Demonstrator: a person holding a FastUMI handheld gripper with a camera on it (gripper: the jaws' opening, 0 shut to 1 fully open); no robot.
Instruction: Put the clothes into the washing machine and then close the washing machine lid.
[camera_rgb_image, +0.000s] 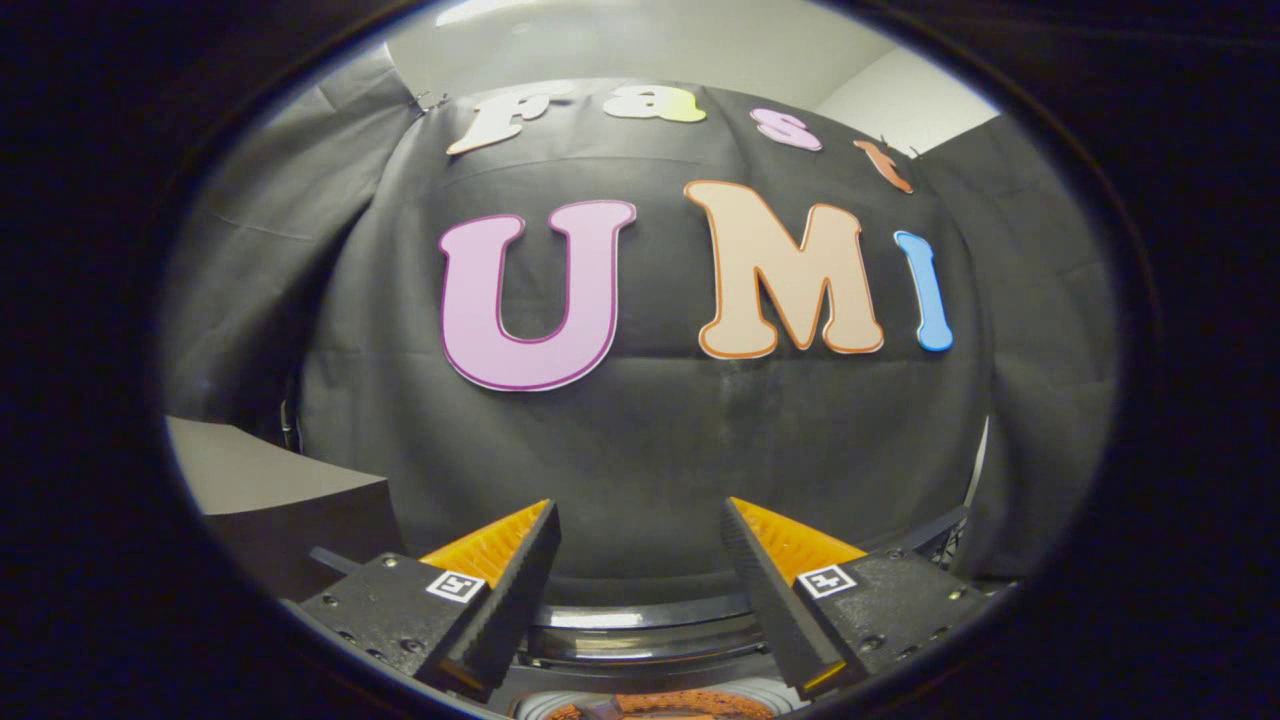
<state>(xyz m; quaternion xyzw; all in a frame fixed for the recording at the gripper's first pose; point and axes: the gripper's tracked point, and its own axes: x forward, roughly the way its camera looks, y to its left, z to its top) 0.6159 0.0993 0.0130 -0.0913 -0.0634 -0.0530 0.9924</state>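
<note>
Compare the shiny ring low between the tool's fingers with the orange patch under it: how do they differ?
The ring is smooth and reflective; the orange patch looks speckled and dull. The ring curves across the whole gap between the fingers; the patch shows as a small sliver, mostly cut off. The ring is silvery and dark; the patch is bright orange. Both lie below the tool, whose fingers stand open and hold nothing.

I see no readable text, brand or number on any object; the gripper (640, 520), fingers spread apart with nothing between them, carries one small square black-and-white marker tag (456, 586) on its left finger mount and another marker (826, 580) on its right, coded patterns, not words
</note>
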